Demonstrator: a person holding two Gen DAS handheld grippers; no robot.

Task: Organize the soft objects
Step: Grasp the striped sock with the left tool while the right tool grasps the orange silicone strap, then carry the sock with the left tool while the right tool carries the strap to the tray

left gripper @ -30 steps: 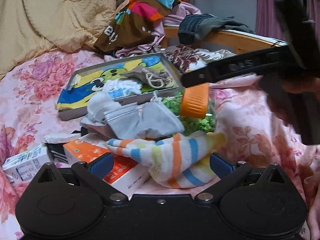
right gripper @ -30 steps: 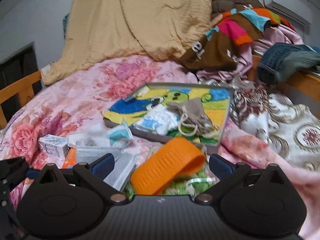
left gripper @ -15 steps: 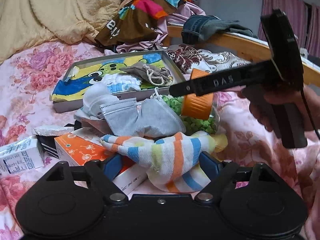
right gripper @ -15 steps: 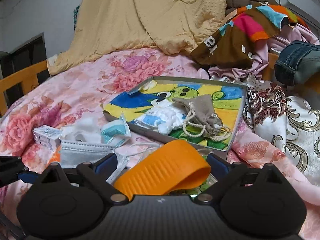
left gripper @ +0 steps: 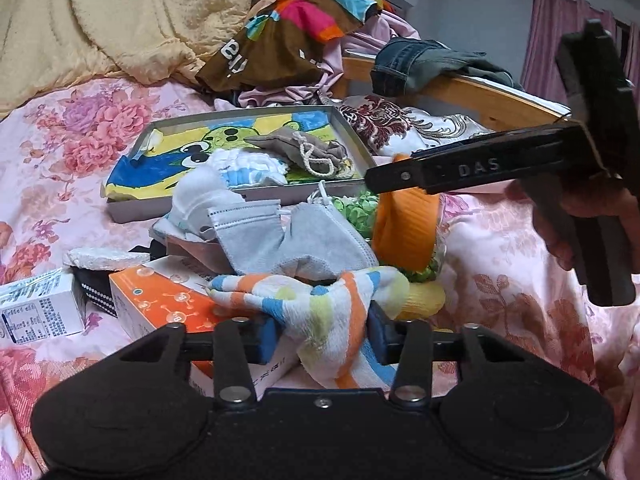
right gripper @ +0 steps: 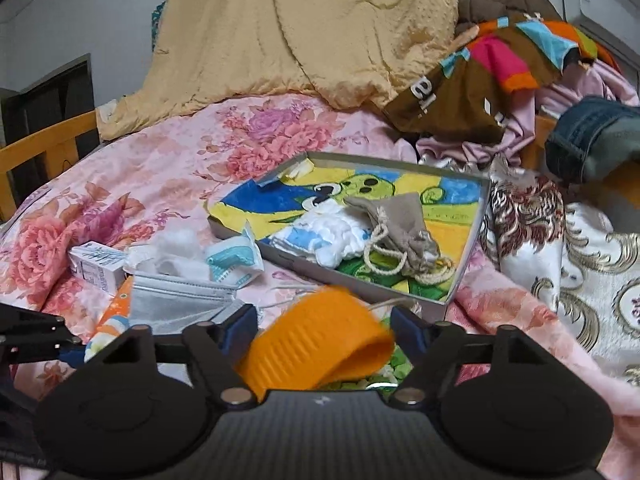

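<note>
Both grippers have squeezed in since a second ago. The left gripper (left gripper: pixel 322 334) is closing on the striped sock (left gripper: pixel 320 312), and its blue pads already touch the cloth on both sides. The right gripper (right gripper: pixel 324 332) is closing around the orange lid (right gripper: pixel 320 340), but its pads look a little apart from it. Just past the sock lie gray masks (left gripper: pixel 296 236) on an orange box (left gripper: pixel 160 304). Farther back, the tray (right gripper: pixel 468 248) on the flowery bed holds a small tan pouch (right gripper: pixel 400 220).
</note>
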